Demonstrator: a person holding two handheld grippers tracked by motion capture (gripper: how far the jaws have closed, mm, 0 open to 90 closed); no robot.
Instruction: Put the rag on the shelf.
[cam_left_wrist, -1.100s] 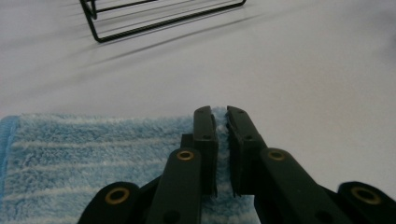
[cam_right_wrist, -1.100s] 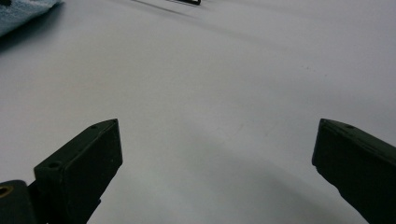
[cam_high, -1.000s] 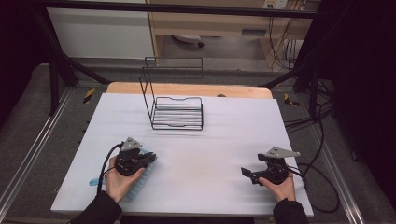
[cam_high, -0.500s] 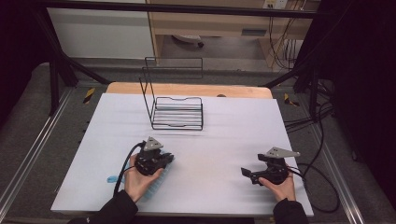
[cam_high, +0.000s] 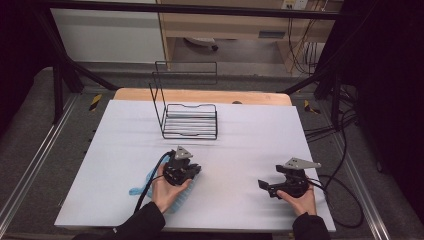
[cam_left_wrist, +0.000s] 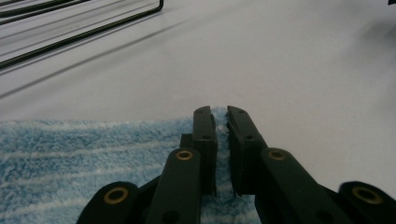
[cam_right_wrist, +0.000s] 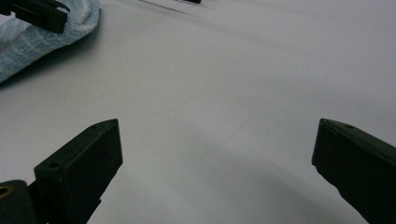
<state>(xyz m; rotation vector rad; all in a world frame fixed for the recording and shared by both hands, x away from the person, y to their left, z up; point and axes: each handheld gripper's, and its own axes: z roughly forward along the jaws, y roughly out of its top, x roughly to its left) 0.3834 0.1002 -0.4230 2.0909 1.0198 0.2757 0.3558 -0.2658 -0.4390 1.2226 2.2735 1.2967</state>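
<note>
Your left gripper (cam_left_wrist: 221, 122) pinches the blue towel (cam_left_wrist: 84, 158) by its edge, near the wire rack (cam_high: 190, 120) (probably to drag it), while your right gripper (cam_right_wrist: 217, 163), jaws spread wide, waits at the right over the bare table (cam_high: 250, 135).

Black grippers (cam_high: 196, 171), brass-coloured screws, grey triangular plates, dark sleeves (cam_high: 142, 222).

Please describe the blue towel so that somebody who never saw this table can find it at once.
Start at the white table and find the black wire rack at its far middle. Nearer the person, the left tool pinches the blue towel. It is the table's one soft, striped thing.
</note>
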